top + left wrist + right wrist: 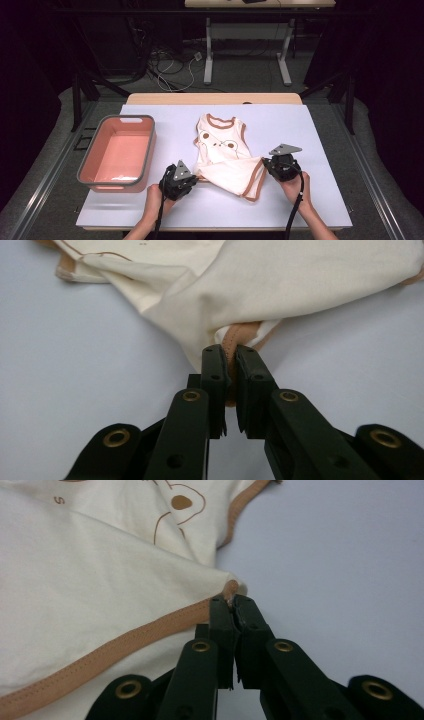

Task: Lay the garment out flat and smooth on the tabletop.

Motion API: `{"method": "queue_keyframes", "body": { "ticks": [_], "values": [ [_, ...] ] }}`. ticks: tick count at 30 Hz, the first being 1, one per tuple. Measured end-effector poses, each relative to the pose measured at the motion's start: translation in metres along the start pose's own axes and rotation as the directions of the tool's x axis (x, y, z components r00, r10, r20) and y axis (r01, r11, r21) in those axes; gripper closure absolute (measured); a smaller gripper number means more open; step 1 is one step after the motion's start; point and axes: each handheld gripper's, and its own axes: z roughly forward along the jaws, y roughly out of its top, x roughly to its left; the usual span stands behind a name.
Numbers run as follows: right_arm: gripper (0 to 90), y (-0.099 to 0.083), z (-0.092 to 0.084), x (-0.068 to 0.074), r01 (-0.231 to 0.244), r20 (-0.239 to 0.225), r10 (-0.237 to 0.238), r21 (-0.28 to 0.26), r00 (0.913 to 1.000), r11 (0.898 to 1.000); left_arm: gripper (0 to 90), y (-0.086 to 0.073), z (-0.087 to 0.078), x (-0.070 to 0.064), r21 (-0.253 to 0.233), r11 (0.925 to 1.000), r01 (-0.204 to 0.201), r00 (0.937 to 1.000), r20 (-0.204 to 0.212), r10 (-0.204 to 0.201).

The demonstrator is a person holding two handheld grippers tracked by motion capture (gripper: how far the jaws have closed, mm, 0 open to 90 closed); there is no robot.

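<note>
A cream sleeveless shirt with brown trim and a bear print lies on the white table top, its lower part twisted over. My left gripper is shut on the brown hem at the shirt's near left corner. In the left gripper view the trim is pinched between the two black jaws. My right gripper is shut on the hem's right corner. The brown trim runs away to the lower left in the right gripper view. A hand holds each gripper from below.
A pink tub with a grey rim stands on the left of the table. Beyond the table's far edge are desk legs and loose cables on the floor. Bare table lies in front of and to the right of the shirt.
</note>
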Motion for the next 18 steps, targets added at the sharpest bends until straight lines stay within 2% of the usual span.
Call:
{"method": "queue_keyframes", "body": {
  "ticks": [3,8,10,11,13,14,18],
  "values": [
    [88.1,-0.002,0.002,-0.002,0.018,0.048,-0.019,0.022,0.9987,1.0,83.4,-0.001,-0.003,0.004,-0.001,0.9999,0.015,0.9997,-0.02,-0.015],
    [88.0,-0.003,0.006,-0.003,0.039,0.091,-0.043,0.046,0.995,0.998,83.4,-0.002,-0.003,0.009,0.005,0.9997,0.025,0.9977,-0.062,-0.025],
    [87.9,-0.004,0.009,-0.004,0.037,0.103,-0.043,0.057,0.9938,0.998,83.3,-0.003,-0.002,0.011,0.01,0.9997,0.024,0.9976,-0.065,-0.023],
    [87.7,-0.005,0.01,-0.006,0.04,0.092,-0.045,0.062,0.9947,0.997,82.9,-0.003,-0.001,0.011,0.01,0.9994,0.033,0.9975,-0.063,-0.032],
    [86.0,-0.005,0.013,-0.006,0.038,0.081,-0.045,0.088,0.9957,0.995,81.9,-0.004,0.002,0.01,0.02,0.9995,0.025,0.9983,-0.052,-0.024],
    [82.2,-0.005,0.013,-0.004,0.029,0.071,-0.036,0.093,0.9969,0.995,79.8,-0.004,0.003,0.008,0.028,0.9994,0.018,0.9988,-0.046,-0.017],
    [66.2,-0.003,0.009,0.001,0.049,0.035,-0.052,0.086,0.998,0.995,62.9,-0.004,0.009,0.005,0.046,0.999,-0.001,0.9998,-0.018,0.002]
  ]
}}
